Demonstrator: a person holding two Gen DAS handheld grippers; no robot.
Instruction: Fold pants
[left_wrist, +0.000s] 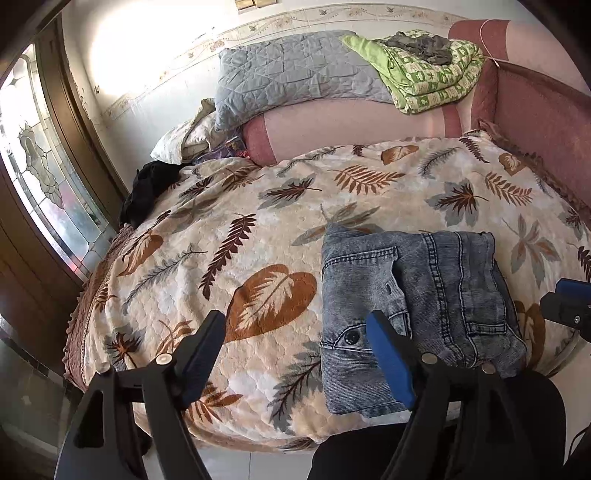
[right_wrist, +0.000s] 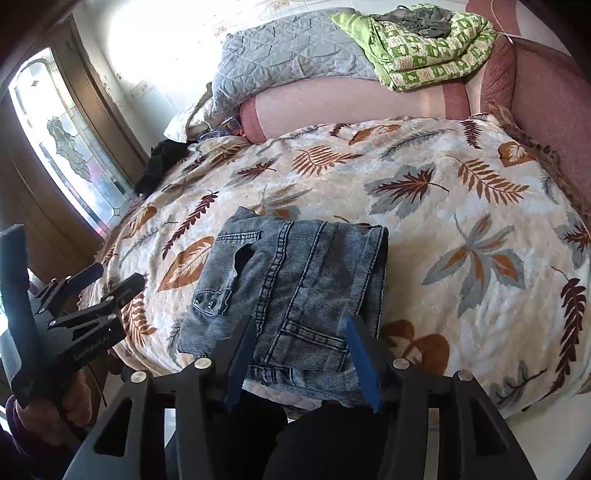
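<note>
Pants (right_wrist: 291, 291) lie folded in a compact stack at the near edge of the bed (right_wrist: 461, 221), on the leaf-print blanket, toward the middle of that edge. Fold looks finished, so the step in hand reads as letting go and backing off: lift both claws straight up and clear, don't drag a finger across the top layer or the stack skews. Right gripper (right_wrist: 301, 356) hovers just over the near end of the pants, fingers apart, nothing pinched between them, tilted downward. Left gripper (left_wrist: 295, 354) sits beside the stack's left side, fingers spread wide and empty, also angled down. A hand (right_wrist: 55, 410) grips its handle at the bed's near-left edge
</note>
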